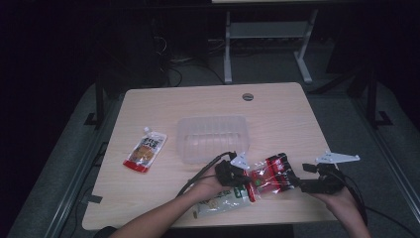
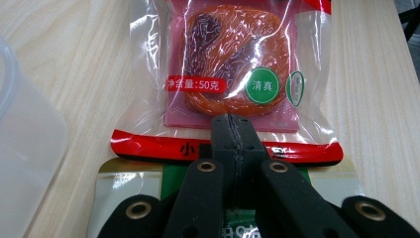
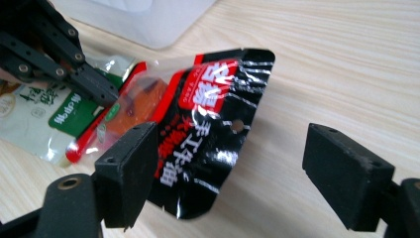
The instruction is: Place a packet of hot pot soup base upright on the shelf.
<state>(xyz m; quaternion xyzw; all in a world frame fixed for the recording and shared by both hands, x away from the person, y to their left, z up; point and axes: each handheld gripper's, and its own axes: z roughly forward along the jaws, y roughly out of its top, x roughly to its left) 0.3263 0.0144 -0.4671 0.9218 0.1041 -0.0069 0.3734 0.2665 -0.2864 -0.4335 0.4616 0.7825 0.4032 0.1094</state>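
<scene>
Dark room, pale wooden table (image 1: 277, 114), and at its near edge the red snack pack (image 1: 270, 176) is held up between the two tools. Left gripper (image 2: 231, 130) has its jaws fully shut on the pack's clear sealed end, just by the red stripe; that pinch is what carries it. Right gripper (image 3: 230, 176) stands wide apart, one pad beside the black printed end, the other well clear, so it holds nothing and the foil only hangs between the jaws.

My reading: the pack is being passed or steadied for the tub (image 1: 213, 139), which sits just beyond on the table. To do it well, keep the left pinch on the seal, not on the soft filled middle, and lift level so the pack does not swing. If the right is to take over, close on the flat black flap first, then let the left go.

A green-and-white pouch (image 1: 223, 202) lies under the left hand; mind it does not drag along. An orange sachet (image 1: 144, 151) lies to the far left, well apart.
</scene>
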